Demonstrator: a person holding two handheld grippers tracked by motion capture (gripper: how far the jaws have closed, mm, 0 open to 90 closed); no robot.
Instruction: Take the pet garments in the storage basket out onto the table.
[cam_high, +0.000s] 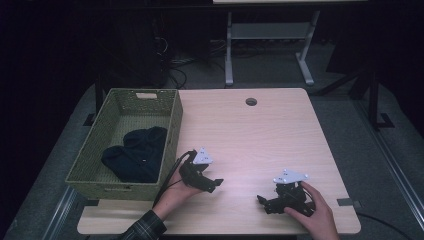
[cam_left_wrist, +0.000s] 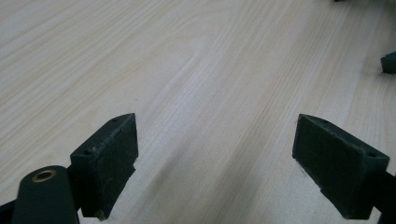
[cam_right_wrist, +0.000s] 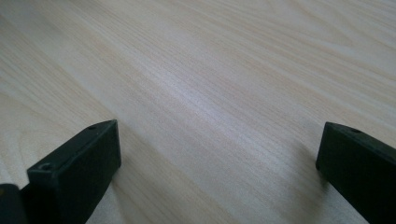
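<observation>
A green woven basket (cam_high: 116, 101) stands at the left of the light wooden table (cam_high: 260, 130), with a dark cloth (cam_high: 137, 155) bundled inside it. My left gripper (cam_high: 216, 184) rests low over the table just right of the basket's near corner, open, with nothing between its jaws (cam_left_wrist: 215, 154). My right gripper (cam_high: 261, 202) lies near the table's front right, held by a hand, jaws pointing left. It is open too, with bare wood between its jaws (cam_right_wrist: 219, 158).
A round cable hole (cam_high: 251, 101) sits near the table's far edge. A grey desk frame (cam_high: 267, 45) stands on the floor behind the table. At the upper right of the left gripper view a dark tip of the other gripper (cam_left_wrist: 388, 62) shows.
</observation>
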